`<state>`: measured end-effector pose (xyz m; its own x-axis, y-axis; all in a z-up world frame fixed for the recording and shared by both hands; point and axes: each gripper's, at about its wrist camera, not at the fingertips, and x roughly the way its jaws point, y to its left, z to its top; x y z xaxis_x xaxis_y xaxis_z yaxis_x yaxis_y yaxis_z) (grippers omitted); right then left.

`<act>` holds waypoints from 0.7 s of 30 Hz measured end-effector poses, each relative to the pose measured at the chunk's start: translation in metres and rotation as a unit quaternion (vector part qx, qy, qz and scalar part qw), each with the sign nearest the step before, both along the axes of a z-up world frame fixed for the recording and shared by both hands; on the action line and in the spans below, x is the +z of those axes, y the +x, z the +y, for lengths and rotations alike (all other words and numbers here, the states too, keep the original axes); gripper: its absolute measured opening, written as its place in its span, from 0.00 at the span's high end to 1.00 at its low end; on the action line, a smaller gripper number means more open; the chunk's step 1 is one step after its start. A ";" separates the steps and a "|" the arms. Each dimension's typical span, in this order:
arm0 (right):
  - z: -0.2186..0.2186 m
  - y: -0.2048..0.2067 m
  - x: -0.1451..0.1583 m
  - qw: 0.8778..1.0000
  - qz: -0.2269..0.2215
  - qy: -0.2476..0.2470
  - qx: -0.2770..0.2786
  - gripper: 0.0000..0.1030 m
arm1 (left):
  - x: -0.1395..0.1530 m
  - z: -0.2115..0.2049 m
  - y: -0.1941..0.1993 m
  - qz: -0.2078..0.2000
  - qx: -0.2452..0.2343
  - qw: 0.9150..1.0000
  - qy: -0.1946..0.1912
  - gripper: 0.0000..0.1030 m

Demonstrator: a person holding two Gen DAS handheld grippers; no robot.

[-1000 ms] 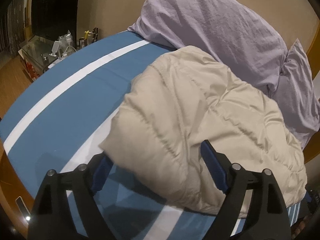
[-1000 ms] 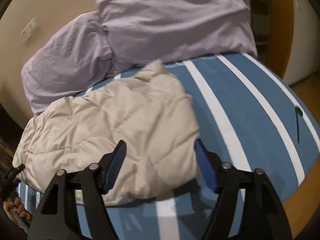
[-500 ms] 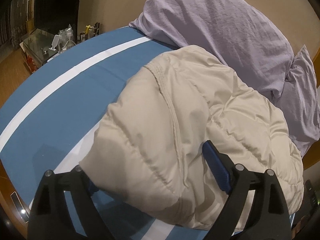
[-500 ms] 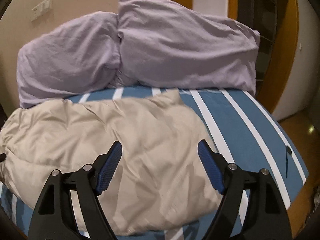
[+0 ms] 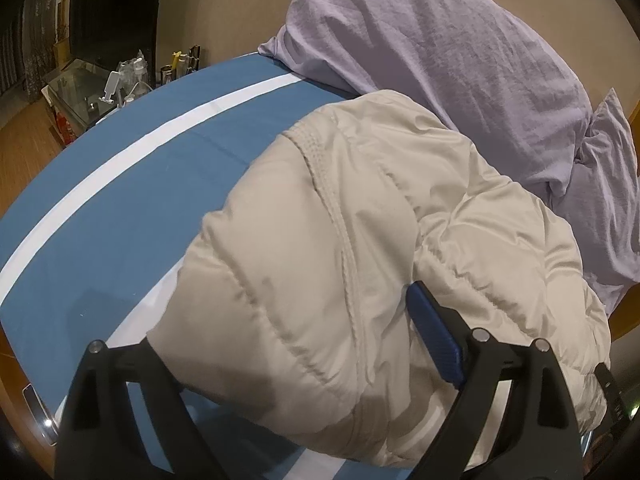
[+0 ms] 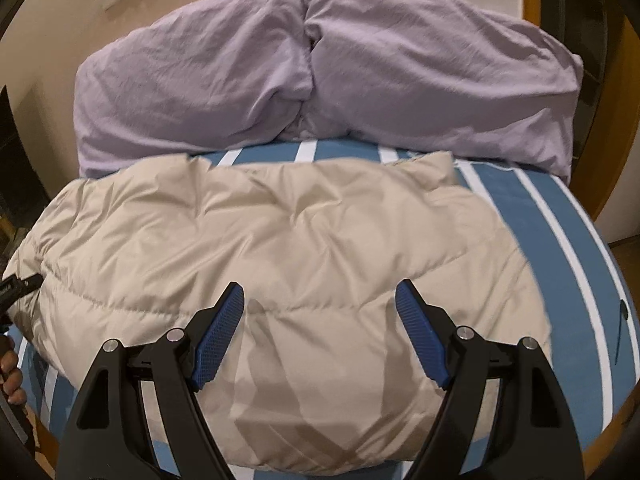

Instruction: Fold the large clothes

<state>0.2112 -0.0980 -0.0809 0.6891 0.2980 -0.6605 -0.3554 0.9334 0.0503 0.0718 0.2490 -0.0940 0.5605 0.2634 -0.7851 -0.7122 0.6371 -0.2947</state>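
The beige padded jacket (image 6: 288, 264) is laid across the bed (image 6: 580, 264), just in front of the two purple pillows (image 6: 320, 76), and its far edge is close to them. It is seen as a wide, thick bundle with no sleeve sticking out, so at least one fold is judged to be made already. The shape is not yet tidy: in the left wrist view a puffed part with a ribbed seam (image 5: 332, 216) is raised above the rest, and the near edge hangs over the white stripe of the sheet. More folding and flattening are probably left.

The right gripper (image 6: 320, 332) is held above the near part of the jacket, its blue pads spread wide and nothing between them. The left gripper (image 5: 288, 352) is at the jacket's end; its right pad (image 5: 434, 340) is seen beside the fabric, but the other one is hidden under the puffed cloth. The jaws look spread around the bundle, not pressed together.

Compared with one second ago, the jacket is seen much nearer and larger in both views. In the left wrist view it now covers the left pad, which was free then. In the right wrist view the jacket is now more centred and lies straight across, where it was turned to the left side.

A bedside stand with small bottles (image 5: 132, 80) is seen beyond the bed.
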 end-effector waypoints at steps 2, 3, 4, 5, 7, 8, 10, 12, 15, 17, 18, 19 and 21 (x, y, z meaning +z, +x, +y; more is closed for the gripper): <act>0.001 -0.002 -0.003 1.000 0.003 0.001 0.005 0.22 | -0.001 0.000 -0.001 -0.002 0.001 1.000 0.000 0.12; 0.003 -0.003 -0.006 1.000 0.007 0.003 0.008 0.22 | -0.002 -0.001 -0.001 -0.004 0.002 1.000 -0.001 0.12; 0.004 -0.004 -0.007 1.000 0.009 0.005 0.010 0.22 | -0.003 -0.001 -0.001 -0.005 0.003 1.000 -0.001 0.12; 0.005 -0.007 -0.010 1.000 0.013 0.008 0.014 0.22 | -0.003 -0.001 -0.001 -0.007 0.004 1.000 -0.003 0.12; 0.006 -0.009 -0.014 1.000 0.017 0.009 0.019 0.22 | -0.005 -0.001 -0.002 -0.010 0.006 1.000 -0.008 0.12; 0.006 -0.010 -0.017 1.000 0.018 0.008 0.021 0.22 | -0.005 -0.001 -0.002 -0.014 0.007 1.000 -0.013 0.13; 0.009 -0.013 -0.026 1.000 0.015 -0.004 0.024 0.22 | -0.005 -0.001 -0.003 -0.021 0.005 1.000 -0.017 0.21; 0.013 -0.014 -0.035 0.999 0.010 -0.020 0.027 0.21 | 0.000 -0.004 -0.004 -0.029 0.006 0.999 -0.013 0.34; 0.018 -0.016 -0.043 0.999 -0.004 -0.042 0.032 0.19 | 0.013 -0.003 -0.009 -0.052 0.006 0.998 -0.019 0.60; 0.019 -0.015 -0.045 0.998 -0.005 -0.047 0.033 0.18 | 0.022 -0.002 -0.010 -0.068 0.002 0.997 -0.032 0.65; 0.020 -0.015 -0.045 0.998 -0.005 -0.049 0.033 0.18 | 0.027 -0.003 -0.010 -0.073 0.001 0.997 -0.033 0.65; 0.021 -0.015 -0.046 0.998 -0.007 -0.052 0.034 0.18 | 0.032 -0.005 -0.009 -0.077 -0.001 0.997 -0.031 0.67; 0.021 -0.016 -0.048 0.998 -0.012 -0.056 0.036 0.18 | 0.045 -0.012 -0.005 -0.089 -0.007 0.996 -0.024 0.69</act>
<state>0.1950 -0.0771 -0.1294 0.6843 0.2730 -0.6762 -0.4222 0.9044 -0.0621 0.0666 0.2366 -0.0490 0.6950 0.2188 -0.6849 -0.6371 0.6289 -0.4456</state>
